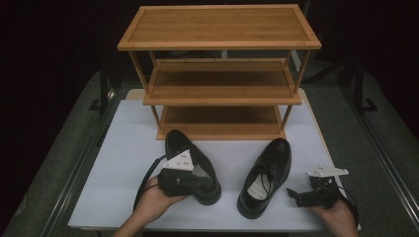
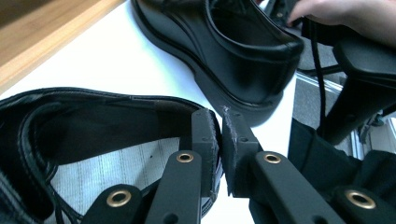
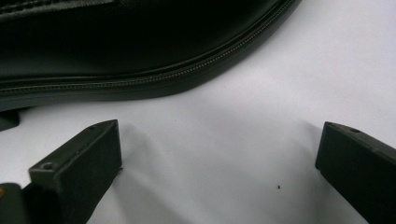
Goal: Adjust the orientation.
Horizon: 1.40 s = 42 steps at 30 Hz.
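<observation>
The left gripper [image 2: 220, 154] pinches the heel collar of the left glossy black leather lace-up shoe [image 1: 192, 165], jaws nearly together. The right gripper [image 3: 219, 172] hovers wide open and empty over the white worktop [image 1: 118, 148], the right black shoe [image 1: 264, 175] at its 10 o'clock. A three-tier wooden rack [image 1: 220, 69] stands at 12 o'clock.

Left gripper [image 1: 184, 178] lower left of centre, hand [image 1: 157, 198] behind it, fingers [image 2: 205, 140] nearly closed. Right gripper [image 1: 295, 196] lower right, fingers [image 3: 79, 163] spread wide.

Dark studio; staged white table [image 1: 123, 148]
</observation>
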Motion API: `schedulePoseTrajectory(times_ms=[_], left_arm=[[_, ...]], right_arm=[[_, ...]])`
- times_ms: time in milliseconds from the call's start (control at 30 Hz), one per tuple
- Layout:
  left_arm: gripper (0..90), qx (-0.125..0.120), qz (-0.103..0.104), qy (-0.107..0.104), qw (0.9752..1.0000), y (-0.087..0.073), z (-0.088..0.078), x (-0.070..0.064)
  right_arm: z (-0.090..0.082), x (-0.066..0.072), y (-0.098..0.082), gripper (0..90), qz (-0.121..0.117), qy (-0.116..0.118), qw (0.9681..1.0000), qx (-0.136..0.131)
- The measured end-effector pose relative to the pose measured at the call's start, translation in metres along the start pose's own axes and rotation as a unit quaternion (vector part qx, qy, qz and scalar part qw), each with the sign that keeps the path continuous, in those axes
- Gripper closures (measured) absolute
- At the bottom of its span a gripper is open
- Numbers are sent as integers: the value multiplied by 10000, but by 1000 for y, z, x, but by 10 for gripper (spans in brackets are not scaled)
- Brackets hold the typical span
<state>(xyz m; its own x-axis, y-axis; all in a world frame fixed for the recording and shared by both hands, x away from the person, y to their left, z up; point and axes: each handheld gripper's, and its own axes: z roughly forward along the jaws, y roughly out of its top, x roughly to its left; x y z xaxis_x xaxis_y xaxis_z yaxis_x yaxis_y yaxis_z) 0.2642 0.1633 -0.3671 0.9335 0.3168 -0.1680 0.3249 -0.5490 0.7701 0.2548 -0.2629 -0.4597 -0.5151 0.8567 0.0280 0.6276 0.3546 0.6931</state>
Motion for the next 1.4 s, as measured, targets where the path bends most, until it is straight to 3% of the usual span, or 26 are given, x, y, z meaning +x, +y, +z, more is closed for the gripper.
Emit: schedulePoseTrajectory(times_ms=[233, 433, 500, 600, 633, 767, 800, 833, 933, 967, 1000, 1033, 1167, 1300, 1400], left_arm=[[841, 0, 60, -218, 9997, -9, -6, -17], [805, -40, 84, -304, 9995, -9, -6, -15], [749, -128, 56, -261, 9996, -8, -12, -13], [753, -230, 40, -145, 9996, -7, -22, -8], [753, -311, -17, -66, 9995, -7, -30, -5], [898, -419, -195, 417, 9981, -15, -58, 18], [899, -419, -195, 417, 9981, -15, -58, 18], [899, -417, -366, 642, 9964, -22, -67, 31], [900, -365, -598, 1026, 9923, -36, -74, 51], [899, -305, -669, 1145, 9907, -42, -75, 58], [900, -305, -669, 1145, 9907, -42, -75, 58], [900, -191, -793, 1292, 9883, -53, -75, 71], [900, 101, -1062, 1509, 9828, -75, -66, 92], [900, 276, -1176, 1542, 9806, -88, -55, 106], [900, 403, -1115, 1574, 9804, -91, -45, 110]], right_arm=[[0, 0, 0, 0, 9, 0, 10000, 12], [0, 0, 0, 0, 6, -1, 10000, 10], [0, 0, 0, 0, 6, 1, 10000, 9], [0, 0, 0, 0, 5, 1, 10000, 8], [0, 0, 0, 0, 3, 1, 10000, 8], [0, 0, 0, 0, 3, 0, 10000, 8], [0, 0, 0, 0, 4, -1, 10000, 10], [0, 0, 0, 0, 4, -1, 10000, 10], [0, 0, 0, 0, 4, -1, 10000, 12], [0, 0, 0, 0, 4, -1, 10000, 12], [0, 0, 0, 0, 4, 0, 10000, 13], [0, 0, 0, 0, 5, -1, 10000, 13], [0, 0, 0, 0, 5, 0, 10000, 11], [0, 0, 0, 0, 7, 1, 10000, 12], [0, 0, 0, 0, -2, 1, 10000, 10]])
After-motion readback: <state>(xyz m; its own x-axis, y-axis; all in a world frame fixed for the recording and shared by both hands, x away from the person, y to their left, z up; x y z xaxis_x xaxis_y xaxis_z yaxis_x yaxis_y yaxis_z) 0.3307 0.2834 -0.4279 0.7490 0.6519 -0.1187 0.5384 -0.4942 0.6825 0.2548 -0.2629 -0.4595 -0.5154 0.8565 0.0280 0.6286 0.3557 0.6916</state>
